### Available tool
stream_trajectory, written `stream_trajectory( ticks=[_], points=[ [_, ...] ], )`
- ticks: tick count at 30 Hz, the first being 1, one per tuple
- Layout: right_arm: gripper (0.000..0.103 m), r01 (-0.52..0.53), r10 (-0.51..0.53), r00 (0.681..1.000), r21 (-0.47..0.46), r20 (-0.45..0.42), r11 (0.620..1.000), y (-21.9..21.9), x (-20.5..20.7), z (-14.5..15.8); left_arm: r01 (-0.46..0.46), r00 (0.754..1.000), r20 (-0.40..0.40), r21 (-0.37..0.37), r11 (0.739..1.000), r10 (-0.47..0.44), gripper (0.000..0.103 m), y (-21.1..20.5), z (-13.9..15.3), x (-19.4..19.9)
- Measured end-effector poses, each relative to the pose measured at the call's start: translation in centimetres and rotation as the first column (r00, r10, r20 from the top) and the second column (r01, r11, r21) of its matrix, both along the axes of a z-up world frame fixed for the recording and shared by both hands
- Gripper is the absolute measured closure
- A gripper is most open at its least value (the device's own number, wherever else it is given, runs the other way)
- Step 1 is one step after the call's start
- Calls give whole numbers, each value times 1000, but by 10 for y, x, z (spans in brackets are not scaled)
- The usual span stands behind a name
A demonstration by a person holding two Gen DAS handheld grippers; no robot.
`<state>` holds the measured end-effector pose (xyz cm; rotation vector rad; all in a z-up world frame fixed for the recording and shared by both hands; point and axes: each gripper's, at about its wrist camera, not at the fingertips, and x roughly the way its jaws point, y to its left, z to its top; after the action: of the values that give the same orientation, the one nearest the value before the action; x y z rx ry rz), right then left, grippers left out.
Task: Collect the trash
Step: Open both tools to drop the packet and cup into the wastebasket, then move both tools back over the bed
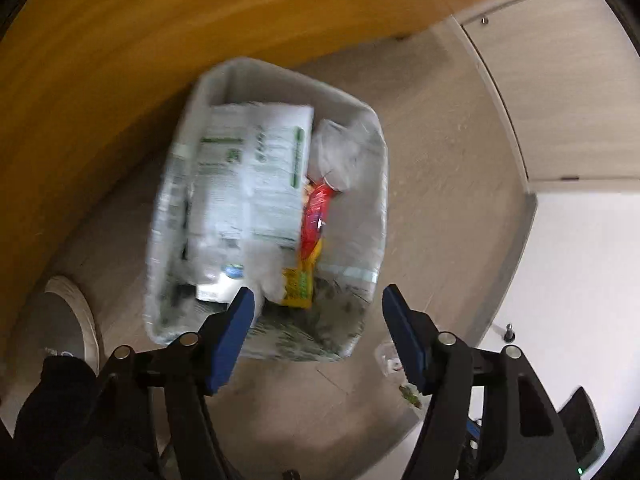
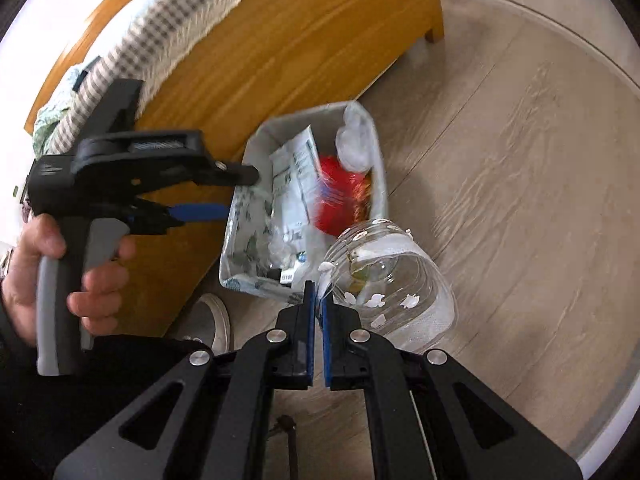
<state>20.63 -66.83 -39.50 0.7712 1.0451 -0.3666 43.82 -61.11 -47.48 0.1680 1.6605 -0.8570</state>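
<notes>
A grey trash bin [image 1: 372,208] lined with a clear bag stands on the floor beside a wooden bed frame. It holds a white printed package [image 1: 248,176], a red and yellow wrapper [image 1: 314,220] and crumpled clear plastic [image 1: 340,152]. My left gripper [image 1: 318,300] is open and empty, just above the bin's near rim. The bin also shows in the right wrist view [image 2: 378,168]. My right gripper [image 2: 318,292] is shut on the rim of a clear plastic container [image 2: 400,280], held beside the bin's near corner. The left gripper [image 2: 236,192] shows there too, above the bin's left edge.
The orange wooden bed frame [image 2: 280,52] with a checked blanket [image 2: 176,20] runs along the bin's left side. A grey shoe [image 2: 212,320] stands near the bin. Small bits of litter [image 1: 394,364] lie on the wood floor. A white wall and cupboard doors [image 1: 560,100] are to the right.
</notes>
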Motion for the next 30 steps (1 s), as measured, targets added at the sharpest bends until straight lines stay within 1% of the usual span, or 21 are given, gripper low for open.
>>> stream_trajectory(
  ticks=[1,2,3,4,7,8,9,11,13,14,15,16,17,19,20,22,25,30],
  points=[
    [100,-14,14,1000,6,-5,1000,3,8,-5,8,1000,3,10,1000,-8,39,6,4,4],
    [100,-24,24,1000,8,-8,1000,5,10,-10,19,999,32,57,998,-20,39,10,10,10],
    [100,-35,35,999,11,-11,999,7,17,-14,28,997,65,89,996,-34,39,15,19,16],
    [100,-42,42,999,16,-12,999,8,23,-17,49,991,118,87,995,-59,39,24,38,19],
    [100,-62,63,998,25,-28,998,11,44,-28,103,969,222,31,994,-108,39,45,81,18],
    [100,-72,74,996,36,-51,997,12,53,-35,104,962,251,15,994,-104,39,55,94,16],
    [100,-83,88,993,61,-80,995,12,62,-45,96,960,266,-3,995,-91,39,64,102,15],
    [100,-90,103,985,101,-137,991,12,76,-65,66,963,266,-53,996,-50,39,81,116,15],
    [97,-85,107,963,97,-245,992,12,91,-91,41,965,262,-54,998,-25,39,89,119,14],
    [92,-62,90,946,99,-311,993,10,95,-106,26,963,270,-48,999,-12,39,90,120,15],
    [68,-53,91,931,115,-353,992,9,99,-118,23,961,276,-52,998,-8,39,89,123,16],
    [38,-54,97,921,123,-377,991,9,102,-125,31,961,277,-65,997,-12,39,88,126,18],
    [36,-46,87,914,111,-397,993,9,102,-128,38,959,281,-76,996,-16,39,89,130,19],
    [36,-9,49,916,102,-398,995,6,97,-122,32,955,298,-78,996,-7,39,90,132,21],
    [36,14,26,923,100,-385,995,4,93,-114,21,954,300,-72,997,2,39,93,133,24],
    [36,25,5,930,75,-369,997,4,88,-97,-3,958,285,-81,997,26,39,98,135,27],
    [36,17,-7,937,25,-350,1000,8,82,-65,-24,965,258,-127,992,57,39,110,144,27],
    [36,5,-21,956,-56,-293,998,15,77,-4,-6,960,275,-148,989,47,39,128,150,11]
  ],
)
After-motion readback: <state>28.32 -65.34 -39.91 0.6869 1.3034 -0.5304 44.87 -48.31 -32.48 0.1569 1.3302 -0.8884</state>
